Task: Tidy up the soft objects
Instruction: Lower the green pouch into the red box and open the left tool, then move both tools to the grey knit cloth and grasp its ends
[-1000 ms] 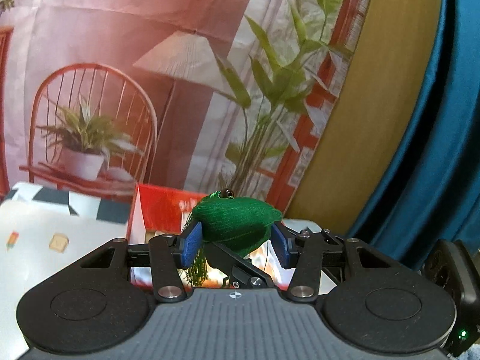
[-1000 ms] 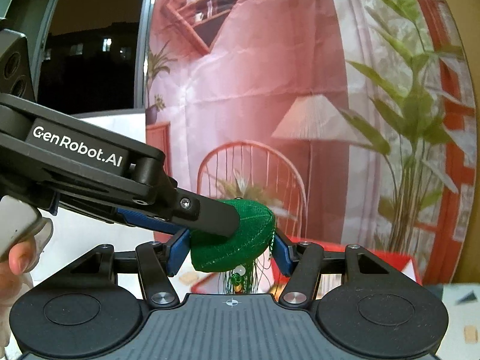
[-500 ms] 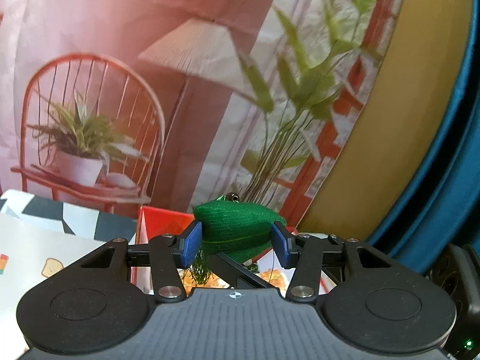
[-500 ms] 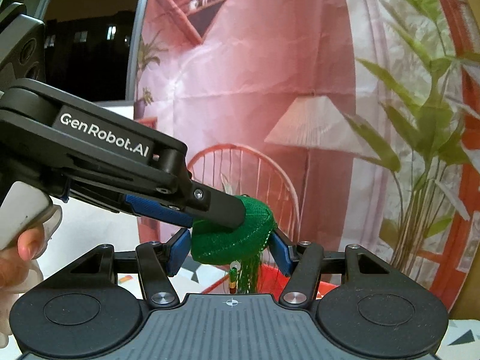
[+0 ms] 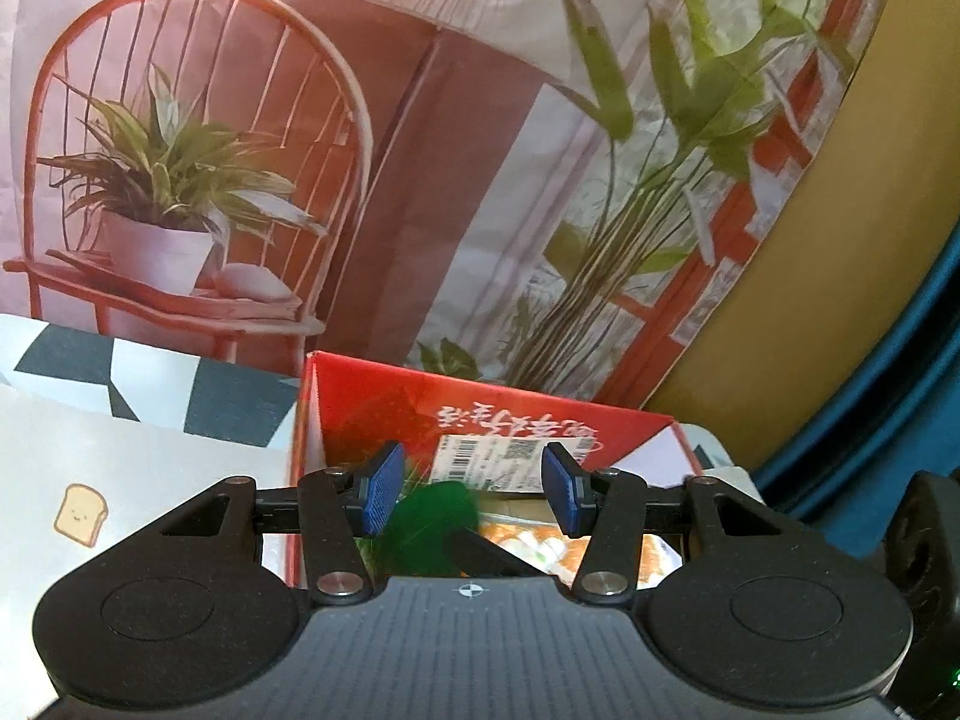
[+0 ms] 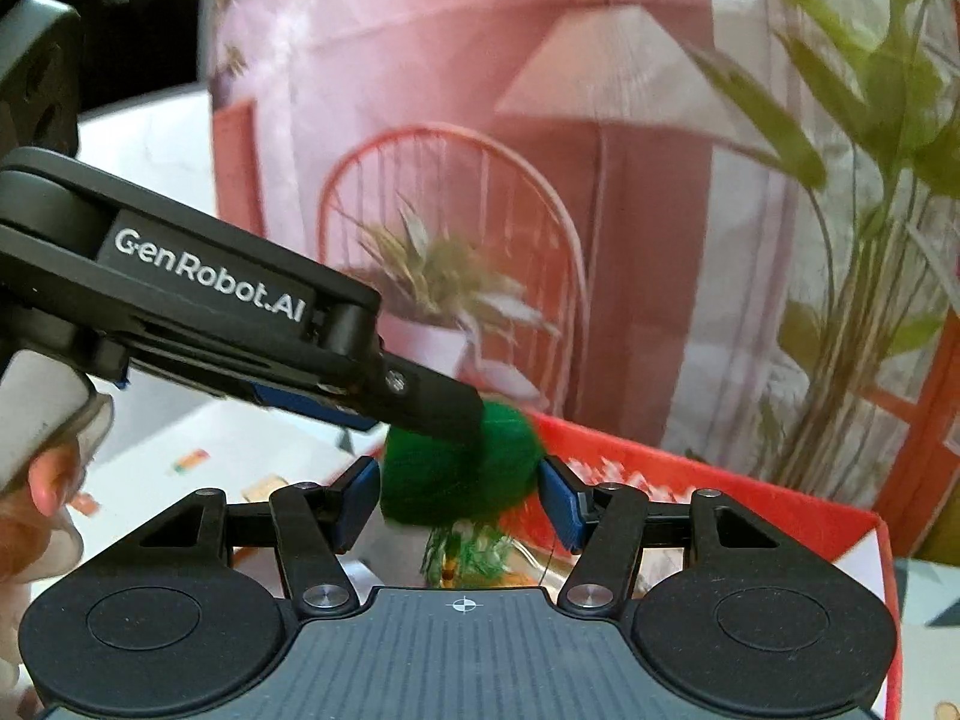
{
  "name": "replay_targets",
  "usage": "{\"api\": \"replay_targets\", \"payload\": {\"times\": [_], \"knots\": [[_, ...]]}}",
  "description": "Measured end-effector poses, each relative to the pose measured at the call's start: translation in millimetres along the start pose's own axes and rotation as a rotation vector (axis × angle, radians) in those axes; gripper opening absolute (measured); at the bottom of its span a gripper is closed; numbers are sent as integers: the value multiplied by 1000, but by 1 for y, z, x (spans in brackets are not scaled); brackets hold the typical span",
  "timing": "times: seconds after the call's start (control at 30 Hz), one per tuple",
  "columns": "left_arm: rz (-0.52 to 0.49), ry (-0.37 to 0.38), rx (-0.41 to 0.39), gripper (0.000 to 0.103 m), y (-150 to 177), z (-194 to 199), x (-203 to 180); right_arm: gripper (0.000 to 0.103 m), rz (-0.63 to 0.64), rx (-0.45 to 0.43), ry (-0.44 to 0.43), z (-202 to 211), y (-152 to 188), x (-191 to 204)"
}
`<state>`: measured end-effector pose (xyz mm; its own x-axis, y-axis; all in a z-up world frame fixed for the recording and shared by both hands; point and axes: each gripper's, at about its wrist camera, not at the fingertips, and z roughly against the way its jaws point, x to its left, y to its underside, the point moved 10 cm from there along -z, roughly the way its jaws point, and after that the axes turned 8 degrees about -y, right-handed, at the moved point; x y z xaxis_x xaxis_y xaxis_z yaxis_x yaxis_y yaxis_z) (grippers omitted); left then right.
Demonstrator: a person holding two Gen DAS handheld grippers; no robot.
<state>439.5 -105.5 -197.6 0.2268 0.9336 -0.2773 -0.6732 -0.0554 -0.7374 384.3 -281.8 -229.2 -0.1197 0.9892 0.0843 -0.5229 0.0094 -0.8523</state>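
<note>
Green plush pouch (image 6: 459, 474) sits gripped between your right tool (image 6: 459, 498) pads, left tool (image 5: 471, 489) pinching its top; red box (image 5: 480, 414) waits at twelve o'clock.

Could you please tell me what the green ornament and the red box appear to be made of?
Green rounded ornament: seemingly soft stitched fabric, matte and fuzzy, with tassel threads hanging beneath. Red open box: likely printed cardboard, slightly glossy, with thin folded walls and a stuck-on barcode label.
</note>
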Motion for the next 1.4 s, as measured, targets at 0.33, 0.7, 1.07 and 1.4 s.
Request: {"api": "replay_targets", "payload": {"times": [0.33,0.7,1.07,1.4], "knots": [[-22,-53,-36,52,10,26,11,56,-97,-4,43,34,18,-16],[-1,-130,-50,52,83,86,42,56,-126,-118,120,113,59,-8],[57,-194,10,52,155,92,60,56,-157,-185,203,168,113,-14],[90,-243,103,52,204,68,72,56,-249,-58,271,159,198,-32]]}}
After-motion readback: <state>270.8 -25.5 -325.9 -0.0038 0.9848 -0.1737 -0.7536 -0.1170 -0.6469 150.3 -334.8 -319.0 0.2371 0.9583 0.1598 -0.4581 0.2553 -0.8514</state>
